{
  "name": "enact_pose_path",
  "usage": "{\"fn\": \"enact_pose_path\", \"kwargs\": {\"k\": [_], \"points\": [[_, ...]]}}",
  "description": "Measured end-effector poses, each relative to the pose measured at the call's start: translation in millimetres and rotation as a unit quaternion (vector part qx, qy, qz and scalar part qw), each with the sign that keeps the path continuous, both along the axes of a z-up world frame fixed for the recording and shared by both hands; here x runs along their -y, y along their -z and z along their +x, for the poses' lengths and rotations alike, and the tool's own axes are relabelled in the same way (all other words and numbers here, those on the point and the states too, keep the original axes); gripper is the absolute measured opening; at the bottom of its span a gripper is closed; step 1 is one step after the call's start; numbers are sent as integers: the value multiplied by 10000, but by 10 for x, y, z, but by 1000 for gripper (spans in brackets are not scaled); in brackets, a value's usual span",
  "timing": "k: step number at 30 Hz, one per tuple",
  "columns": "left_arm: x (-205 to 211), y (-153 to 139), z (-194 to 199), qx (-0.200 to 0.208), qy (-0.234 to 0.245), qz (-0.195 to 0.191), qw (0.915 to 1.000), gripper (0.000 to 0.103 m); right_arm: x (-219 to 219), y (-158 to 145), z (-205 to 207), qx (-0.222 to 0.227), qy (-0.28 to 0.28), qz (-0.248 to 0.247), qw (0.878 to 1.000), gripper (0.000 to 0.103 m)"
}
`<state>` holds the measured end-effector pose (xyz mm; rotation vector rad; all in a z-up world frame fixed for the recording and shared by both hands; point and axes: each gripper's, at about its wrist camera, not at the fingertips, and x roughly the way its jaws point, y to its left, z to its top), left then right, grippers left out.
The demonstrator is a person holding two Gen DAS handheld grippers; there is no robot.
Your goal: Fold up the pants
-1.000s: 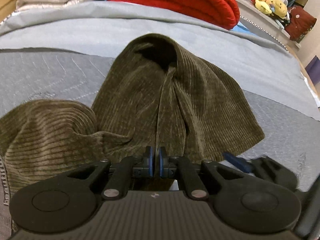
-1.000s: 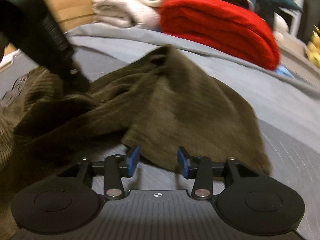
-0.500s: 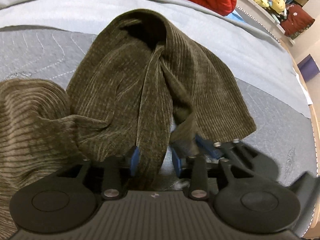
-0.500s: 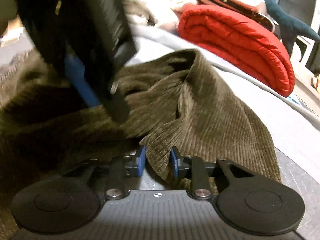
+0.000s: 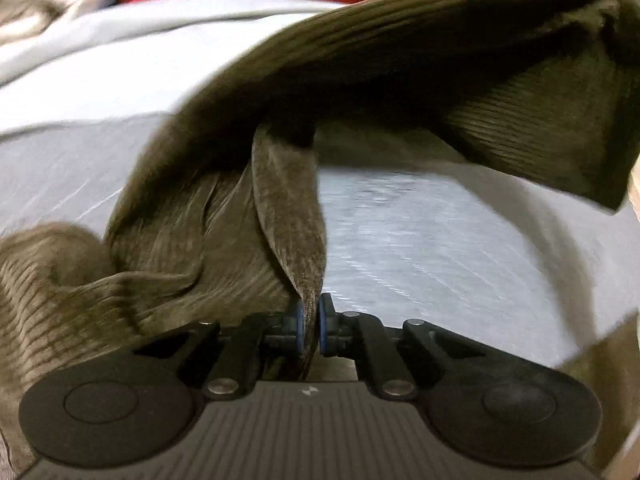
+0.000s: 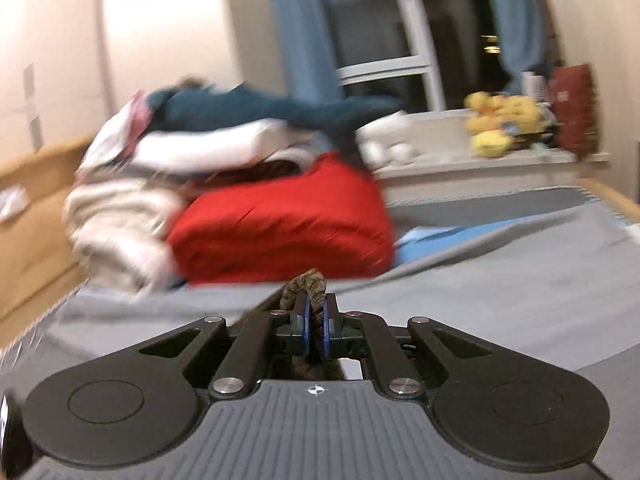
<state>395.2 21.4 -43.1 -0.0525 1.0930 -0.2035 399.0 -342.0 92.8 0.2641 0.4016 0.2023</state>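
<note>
The olive corduroy pants (image 5: 400, 64) hang lifted over the grey bed cover (image 5: 420, 240) in the left wrist view, stretched up toward the upper right. My left gripper (image 5: 309, 320) is shut on a fold of the pants' fabric. More of the pants lies bunched at the left (image 5: 60, 280). In the right wrist view only a small bunch of the pants (image 6: 306, 288) shows, pinched between the blue pads of my right gripper (image 6: 315, 322), which is shut on it and raised above the bed.
A red folded blanket (image 6: 280, 232) and a pile of white bedding (image 6: 120, 216) with a blue plush shark (image 6: 260, 108) lie at the head of the bed. Yellow plush toys (image 6: 504, 124) sit on a white shelf by the window. A wooden bed frame (image 6: 32, 208) runs along the left.
Both grippers have closed on the pants and lifted the fabric off the bed. The right gripper has swung up and now faces across the room.
</note>
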Motion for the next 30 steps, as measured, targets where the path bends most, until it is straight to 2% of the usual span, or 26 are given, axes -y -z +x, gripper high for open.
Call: {"fn": "enact_pose_path", "kwargs": {"k": [2,4,7,9,10,11,12,14,15,17,19,21,22,23,25,27,29,30], "points": [[131,-33,-99,126,559,29,9984,7,423,-262,74,-108,337,104,9993,5],[310,-74,-241,287,1339,56,9906,7,822,-430,165,-260,725,123,9970,5],[487,-105,-439,498,2245,75,9732,7,1436,-550,245,-657,1544,39,9858,5],[608,-61,-572,486,2805,173,9585,10,1841,-456,313,-1005,2101,50,9725,5],[666,-32,-629,480,2996,277,9525,13,1997,-356,349,-1195,2377,-119,9639,5],[730,-3,-695,478,3189,401,9457,25,2176,-172,400,-1514,2757,-275,9489,7],[781,18,-751,432,3371,470,9393,48,2294,48,416,-1823,3103,-416,9321,11],[768,-22,-800,434,3539,330,9337,61,2421,544,375,-2507,3717,-851,8898,12],[725,-61,-785,465,3502,231,9352,61,2448,744,315,-2746,3860,-789,8772,13],[574,-164,-699,531,3191,14,9462,61,2453,1089,91,-2814,4011,-297,8713,15],[394,-238,-598,620,2761,-151,9590,61,2390,1349,-155,-2794,3933,75,8759,20],[180,-275,-481,621,2247,-178,9723,61,2301,1563,-428,-2677,3923,381,8792,39],[76,-288,-442,624,1976,-138,9782,61,2271,1677,-562,-2710,3920,514,8776,41],[-68,-283,-394,609,1644,-84,9845,61,2264,1785,-707,-2748,3944,675,8743,43],[-399,-268,-289,485,850,11,9952,62,2232,1979,-912,-2890,4100,1107,8580,46],[-823,-220,-242,328,-89,105,9994,66,2219,2125,-1057,-3038,4280,1378,8399,48],[-1251,-150,-209,153,-886,169,9958,69,2222,2291,-1188,-3253,4410,1409,8245,48],[-1484,-96,-221,41,-1333,274,9907,72,2255,2371,-1202,-3409,4444,1372,8170,51]]}}
